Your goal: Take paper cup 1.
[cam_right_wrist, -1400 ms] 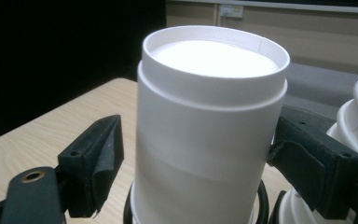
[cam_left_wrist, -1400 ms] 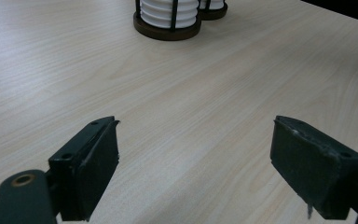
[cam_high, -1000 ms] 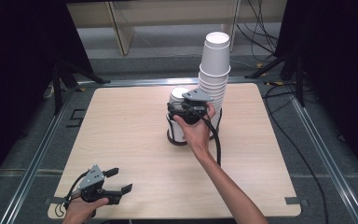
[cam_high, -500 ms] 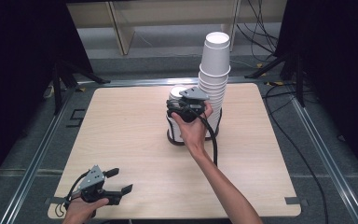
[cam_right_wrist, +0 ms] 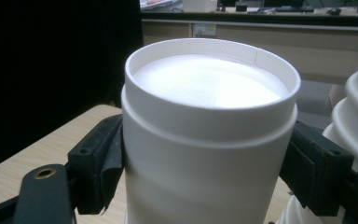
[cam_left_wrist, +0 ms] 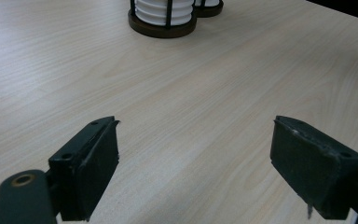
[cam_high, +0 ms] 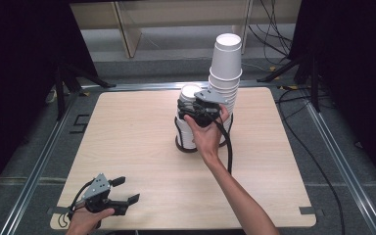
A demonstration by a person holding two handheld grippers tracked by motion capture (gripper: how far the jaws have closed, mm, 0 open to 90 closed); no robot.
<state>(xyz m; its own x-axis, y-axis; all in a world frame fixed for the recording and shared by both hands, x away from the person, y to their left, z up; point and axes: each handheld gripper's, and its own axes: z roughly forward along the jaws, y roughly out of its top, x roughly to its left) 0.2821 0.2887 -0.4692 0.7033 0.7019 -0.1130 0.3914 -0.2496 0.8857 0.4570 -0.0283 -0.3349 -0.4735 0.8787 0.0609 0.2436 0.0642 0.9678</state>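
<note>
A pale wood-grain counter [cam_high: 127, 127] is seen from above, with a person's two forearms coming in from the near edge, each hand holding a two-fingered gripper. Near the middle of the counter stand two round dark-based wire holders, side by side and touching or nearly so. The far holder carries a tall leaning stack of white paper cups [cam_high: 225, 68], upside down, nested one over another. The nearer holder [cam_high: 186, 139] carries a shorter stack, and the right gripper [cam_high: 198, 108] is at its top. In the right gripper view, its black fingers [cam_right_wrist: 98, 163] sit either side of the topmost upside-down white cup [cam_right_wrist: 209, 135], pads pressed against the cup wall, so it is gripping that cup just below its raised bottom rim. The grip is placed high, likely so that one cup can be lifted or seated without disturbing those beneath; the wire holder keeps the stack upright. The left gripper [cam_high: 120, 191] rests at the near left corner of the counter, well apart from the cups, seemingly parked out of the way. Its fingers [cam_left_wrist: 91, 168] stand apart with nothing but bare counter between them, holding nothing. No brand, label or printing can be read on the cups, holders or grippers; the cups are plain white.
</note>
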